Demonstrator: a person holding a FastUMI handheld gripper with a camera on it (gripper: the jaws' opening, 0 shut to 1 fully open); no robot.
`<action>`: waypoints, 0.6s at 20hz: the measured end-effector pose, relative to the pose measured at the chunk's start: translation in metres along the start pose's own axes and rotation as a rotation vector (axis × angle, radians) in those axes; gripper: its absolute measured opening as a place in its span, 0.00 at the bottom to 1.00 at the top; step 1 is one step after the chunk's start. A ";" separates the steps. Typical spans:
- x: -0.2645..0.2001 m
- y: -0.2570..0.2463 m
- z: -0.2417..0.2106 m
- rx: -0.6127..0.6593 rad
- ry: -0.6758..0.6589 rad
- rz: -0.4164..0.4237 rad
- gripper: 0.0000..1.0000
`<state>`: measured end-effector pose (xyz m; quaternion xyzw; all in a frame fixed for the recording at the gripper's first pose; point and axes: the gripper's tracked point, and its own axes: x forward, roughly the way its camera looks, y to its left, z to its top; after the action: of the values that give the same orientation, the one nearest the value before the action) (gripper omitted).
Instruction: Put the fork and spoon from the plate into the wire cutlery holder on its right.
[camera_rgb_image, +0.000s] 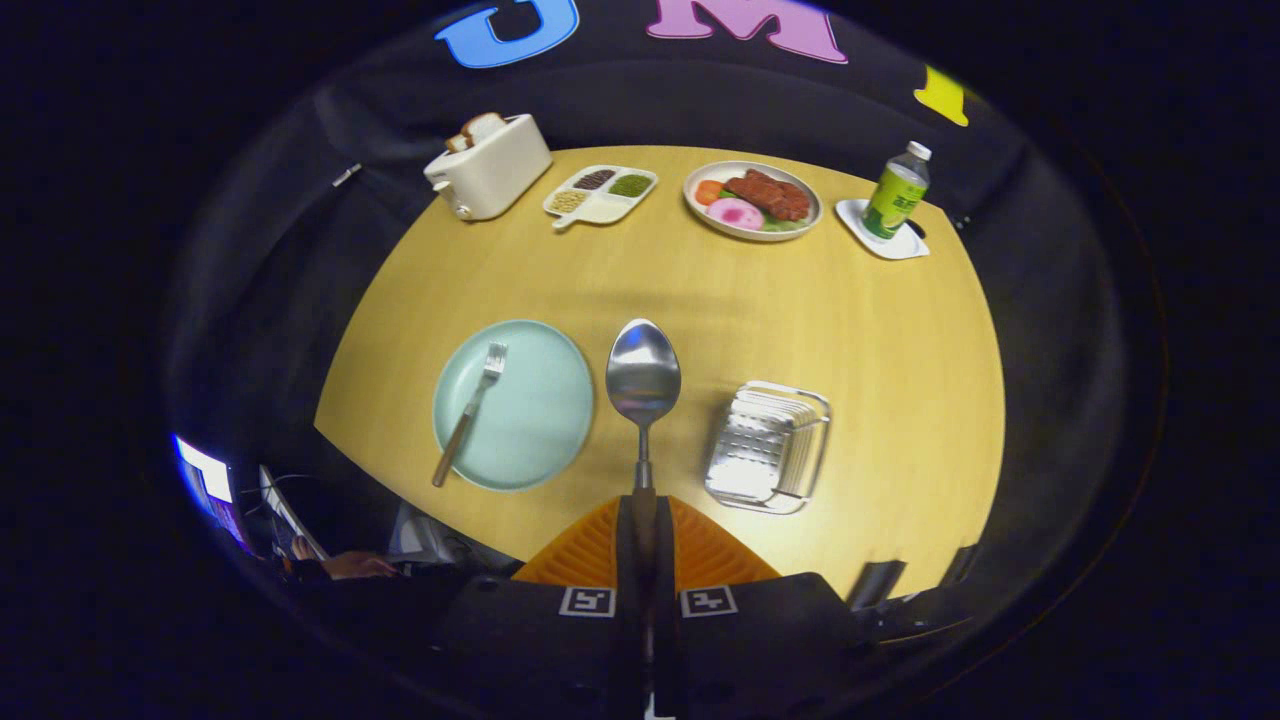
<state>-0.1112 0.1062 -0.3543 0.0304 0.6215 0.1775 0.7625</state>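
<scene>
I have the gripper (643, 500) fingers pinching the spoon (643, 375) by its handle; stiff, light, slick metal (likely to pivot).

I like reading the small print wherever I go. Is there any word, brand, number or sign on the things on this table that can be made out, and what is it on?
Nothing here can be read as text.
Bottle label: print too small and blurred to read.
Two square black-and-white marker signs by the gripper, which is shut on the spoon: patterns, not letters.
Toaster, plate and cutlery holder: no markings visible.
</scene>
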 end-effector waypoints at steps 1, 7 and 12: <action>-0.005 -0.017 -0.010 -0.016 0.047 -0.011 0.09; 0.004 -0.064 -0.048 -0.050 0.374 -0.023 0.09; 0.024 -0.064 -0.041 -0.033 0.526 -0.028 0.09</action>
<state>-0.1316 0.0462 -0.4031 -0.0379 0.7957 0.1790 0.5775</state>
